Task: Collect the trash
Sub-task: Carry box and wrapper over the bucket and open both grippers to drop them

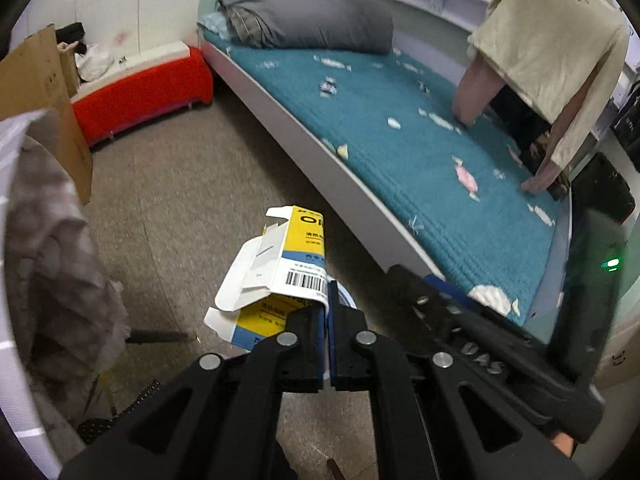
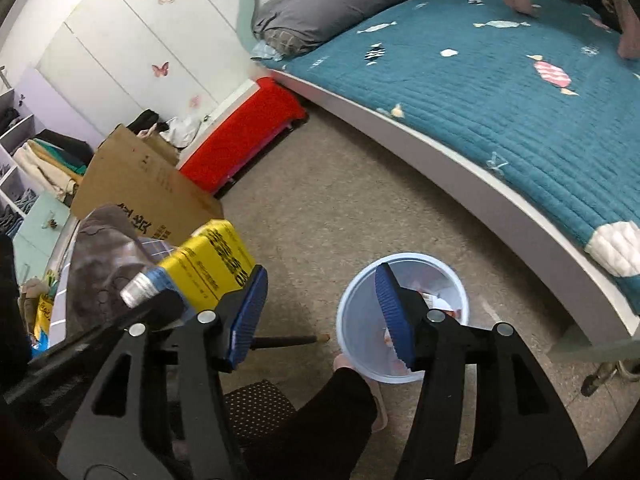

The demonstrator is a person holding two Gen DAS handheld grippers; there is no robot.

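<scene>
My left gripper (image 1: 329,296) is shut on a flattened yellow, white and blue carton (image 1: 294,252), pinching its lower edge and holding it above the floor. The rim of a pale blue bin (image 1: 346,295) peeks out just behind the carton. In the right wrist view the same carton (image 2: 216,264) hangs at the left, beside my right gripper. My right gripper (image 2: 320,312) stands open, blue pads (image 2: 246,316) wide apart, nothing between them. It hovers over the floor, and the pale blue bin (image 2: 450,280) with some scraps inside shows behind its right finger.
A bed with a teal quilt (image 2: 480,92) and grey pillow (image 2: 336,4) fills the right side. A person in a beige top (image 1: 552,56) leans on it. A red bench (image 2: 244,140), cardboard box (image 2: 136,188) and grey blanket (image 1: 52,260) stand left. A trousered leg (image 2: 332,412) is near the bin.
</scene>
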